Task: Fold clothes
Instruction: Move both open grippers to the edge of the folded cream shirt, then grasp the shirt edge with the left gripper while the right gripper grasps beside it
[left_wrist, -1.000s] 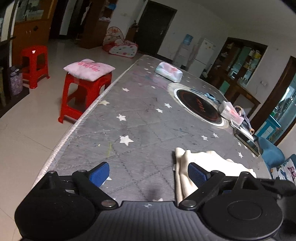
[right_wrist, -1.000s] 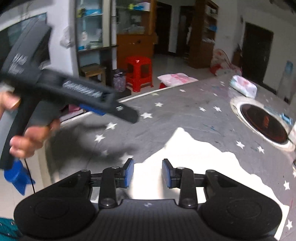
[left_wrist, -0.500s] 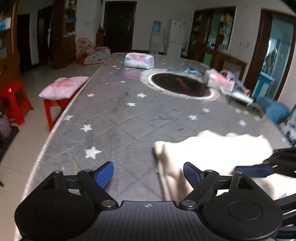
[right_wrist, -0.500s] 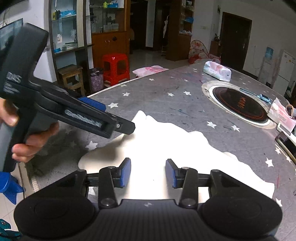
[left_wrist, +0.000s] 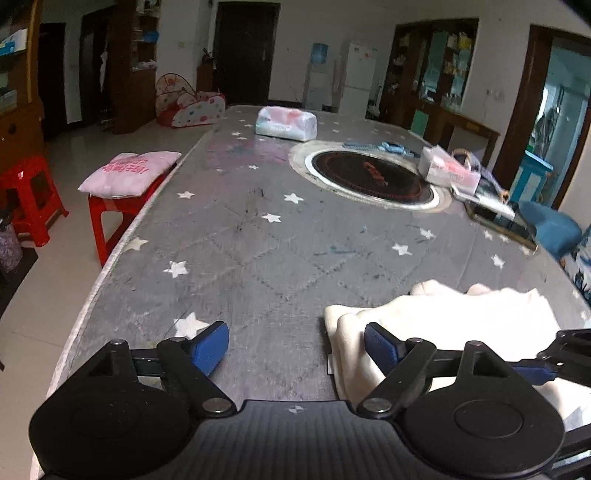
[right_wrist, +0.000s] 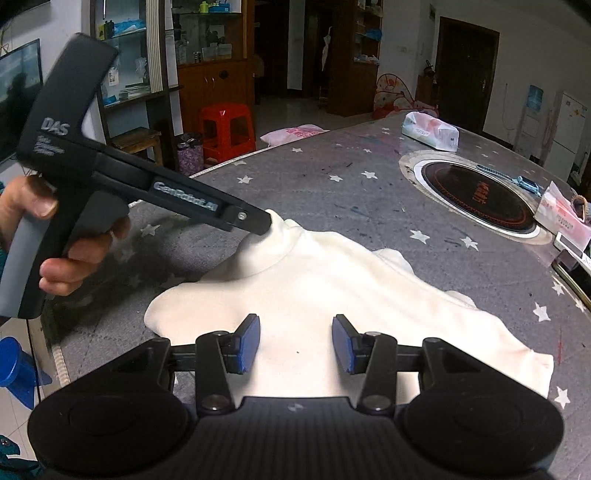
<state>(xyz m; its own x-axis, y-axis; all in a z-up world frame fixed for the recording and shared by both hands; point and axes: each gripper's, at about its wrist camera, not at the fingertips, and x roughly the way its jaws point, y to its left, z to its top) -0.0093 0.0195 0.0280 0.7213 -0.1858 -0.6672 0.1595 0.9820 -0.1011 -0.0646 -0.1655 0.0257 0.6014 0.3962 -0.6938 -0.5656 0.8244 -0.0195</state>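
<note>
A cream garment (right_wrist: 332, 280) lies spread on the grey star-patterned table (left_wrist: 240, 240), near its front end. My left gripper (left_wrist: 295, 347) is open, low over the table at the garment's (left_wrist: 443, 321) left edge. Its right finger (left_wrist: 380, 347) rests against the folded edge and its left finger is over bare cloth. In the right wrist view a hand holds that gripper, and its finger (right_wrist: 258, 221) touches a raised peak of the garment. My right gripper (right_wrist: 295, 343) hovers open over the garment's near part, with nothing between its pads.
A round black hob (left_wrist: 369, 177) is set in the table's middle. Beyond it lie a tissue pack (left_wrist: 286, 123), a pink box (left_wrist: 448, 170) and a dark tablet (left_wrist: 498, 221). A red stool with a pink cushion (left_wrist: 129, 173) stands by the left edge.
The left gripper swung round and came in against the garment's left edge, which now bunches up at its finger. The right gripper stayed open over the garment.
</note>
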